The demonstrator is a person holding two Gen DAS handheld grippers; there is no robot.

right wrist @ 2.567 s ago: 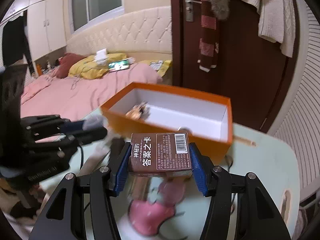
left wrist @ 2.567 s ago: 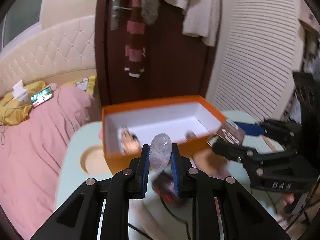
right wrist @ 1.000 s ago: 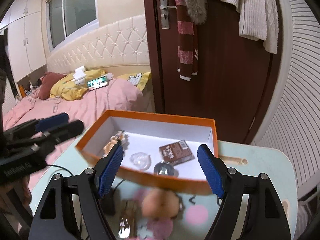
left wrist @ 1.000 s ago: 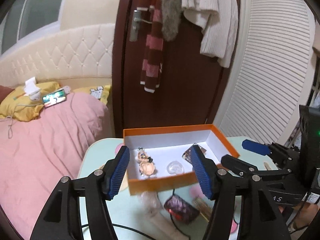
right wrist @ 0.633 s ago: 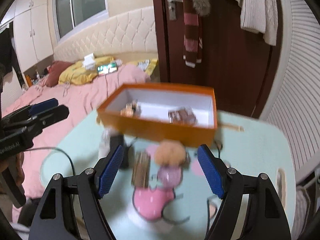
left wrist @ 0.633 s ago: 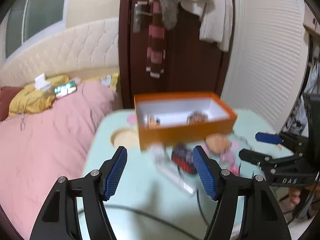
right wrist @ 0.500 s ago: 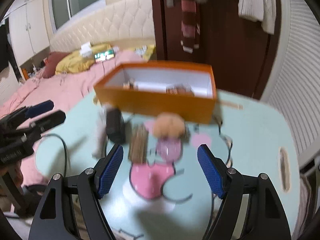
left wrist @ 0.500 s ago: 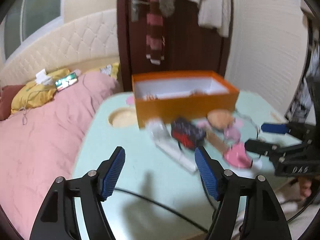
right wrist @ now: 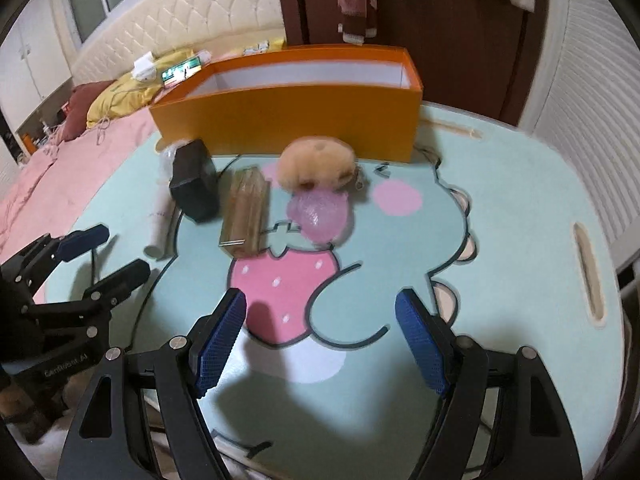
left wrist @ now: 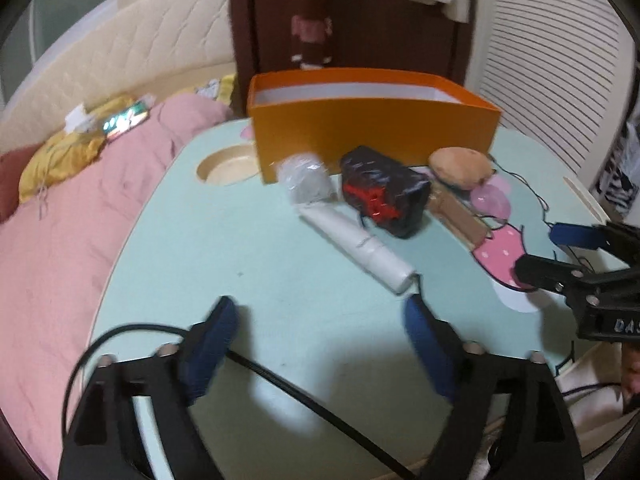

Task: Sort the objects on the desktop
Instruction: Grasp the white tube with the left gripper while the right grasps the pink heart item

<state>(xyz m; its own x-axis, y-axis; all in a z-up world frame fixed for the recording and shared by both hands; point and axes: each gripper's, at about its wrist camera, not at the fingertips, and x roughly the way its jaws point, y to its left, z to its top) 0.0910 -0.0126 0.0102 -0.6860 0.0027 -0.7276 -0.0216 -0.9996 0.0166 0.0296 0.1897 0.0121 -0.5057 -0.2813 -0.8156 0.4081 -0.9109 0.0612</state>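
An orange box (left wrist: pixel 372 128) (right wrist: pixel 288 116) stands at the far side of the mint table (left wrist: pixel 256 264). In front of it lie a white tube (left wrist: pixel 360 246), a crumpled clear bag (left wrist: pixel 304 178), a black and red packet (left wrist: pixel 384 196) (right wrist: pixel 194 186), a brown wooden box (right wrist: pixel 246 208), a tan plush (right wrist: pixel 316 164) (left wrist: pixel 460 168) and a pink clear ball (right wrist: pixel 320 212). My left gripper (left wrist: pixel 320 320) is open and empty, low over the near table, close to the tube's end. My right gripper (right wrist: pixel 320 320) is open and empty over the pink strawberry print.
A pink bed (left wrist: pixel 52 216) lies left of the table, a dark door (left wrist: pixel 360 20) behind the box. A black cable (left wrist: pixel 300 392) crosses the near table edge. A round cup hole (left wrist: pixel 226 166) sits left of the box. A slot handle (right wrist: pixel 586 268) is at the table's right edge.
Both grippers dropped the ball and card box into the orange box, opened, then pulled back and down toward the near table. The box's inside is now out of sight.
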